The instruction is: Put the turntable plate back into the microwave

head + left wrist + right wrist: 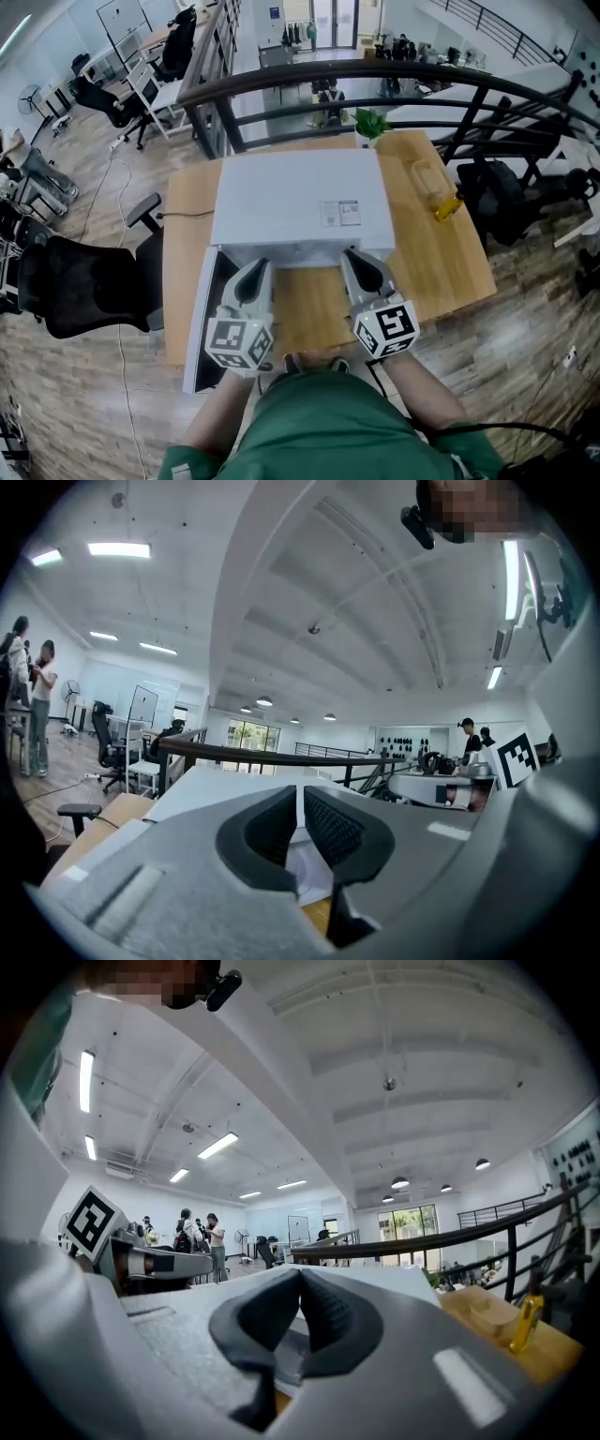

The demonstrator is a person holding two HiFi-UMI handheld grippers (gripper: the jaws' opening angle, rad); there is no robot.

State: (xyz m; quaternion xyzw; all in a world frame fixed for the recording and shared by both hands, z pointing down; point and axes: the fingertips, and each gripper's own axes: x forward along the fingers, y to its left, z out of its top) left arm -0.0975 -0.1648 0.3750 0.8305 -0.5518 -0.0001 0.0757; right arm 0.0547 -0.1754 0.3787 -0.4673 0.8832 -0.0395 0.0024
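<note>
a: where's the plate?
b: in no view. the left gripper (257,266) has its jaws a thin slit apart with nothing in it. the right gripper (355,256) has its jaws pressed together, empty too.
a: is it inside already?
b: can't tell. the microwave (300,202) sits on the table (441,262) with its door (199,328) swung open to the left, but its own top hides the cavity from the head view. both gripper views look over the top, not in.
a: so which step?
b: judging by that, the person is at the open front with both grippers level, side by side, and nothing carried. either the plate is still to be fetched or it's already seated.
a: tips if it's still to fetch?
b: the person should spread both jaws wide first, since they're too narrow for a rim now. take the rim on opposite sides and keep it flat. it's probably glass, so heavy and slick. enter low and straight, with the left gripper kept off the door. centre it on the hub, then let go only once it sits flat.
</note>
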